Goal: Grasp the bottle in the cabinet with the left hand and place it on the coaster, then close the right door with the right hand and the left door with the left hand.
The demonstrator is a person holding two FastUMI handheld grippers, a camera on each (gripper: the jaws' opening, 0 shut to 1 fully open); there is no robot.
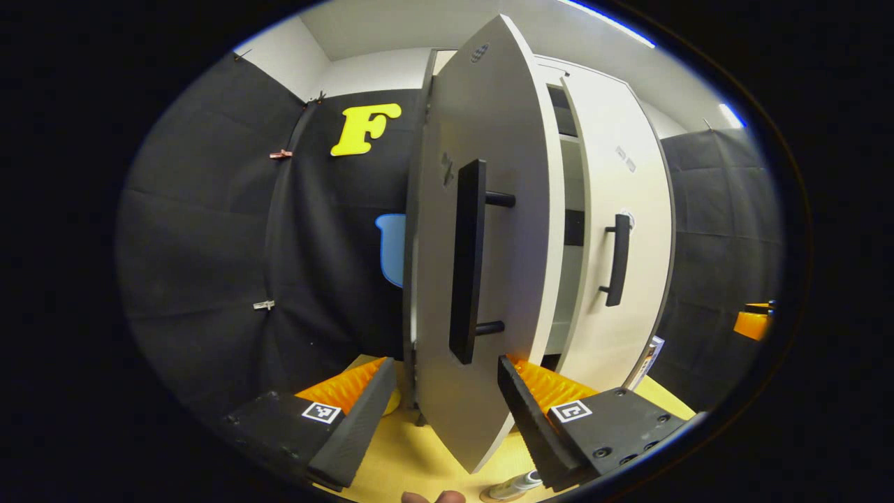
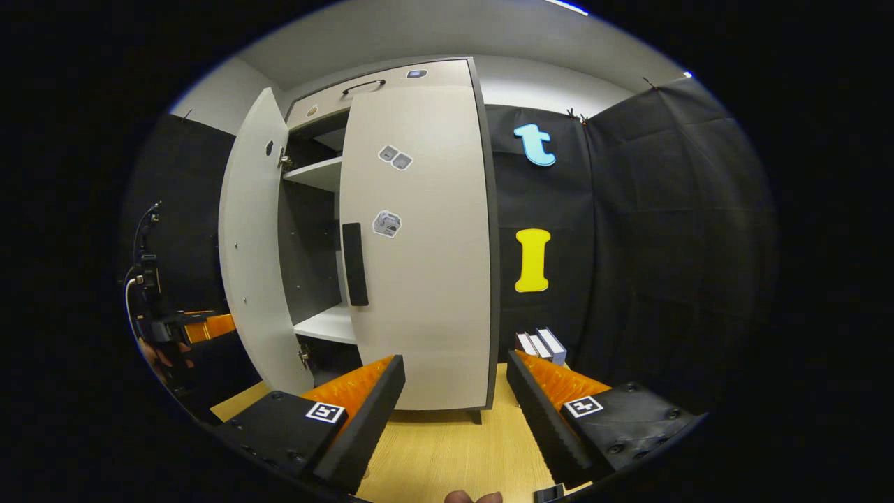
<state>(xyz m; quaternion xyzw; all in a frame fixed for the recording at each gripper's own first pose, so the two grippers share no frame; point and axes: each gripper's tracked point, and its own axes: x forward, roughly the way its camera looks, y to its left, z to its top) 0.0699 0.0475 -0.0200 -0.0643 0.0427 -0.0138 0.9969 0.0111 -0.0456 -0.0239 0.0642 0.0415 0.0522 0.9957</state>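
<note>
The left gripper [image 1: 440, 412] is wide open, and the edge of the open left door [image 1: 489, 244] stands between its fingers. The right gripper [image 2: 454, 412] is wide open too, near the shut right door [image 2: 426, 244]. The bottle [image 1: 513, 485] lies low on the bench [image 2: 447, 454], and small boxes [image 2: 541, 346] stand right of the cabinet [image 2: 391, 77].

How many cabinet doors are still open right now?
1. The left door stands open, its handle just ahead of the left tongs. The right door looks closed.
</note>
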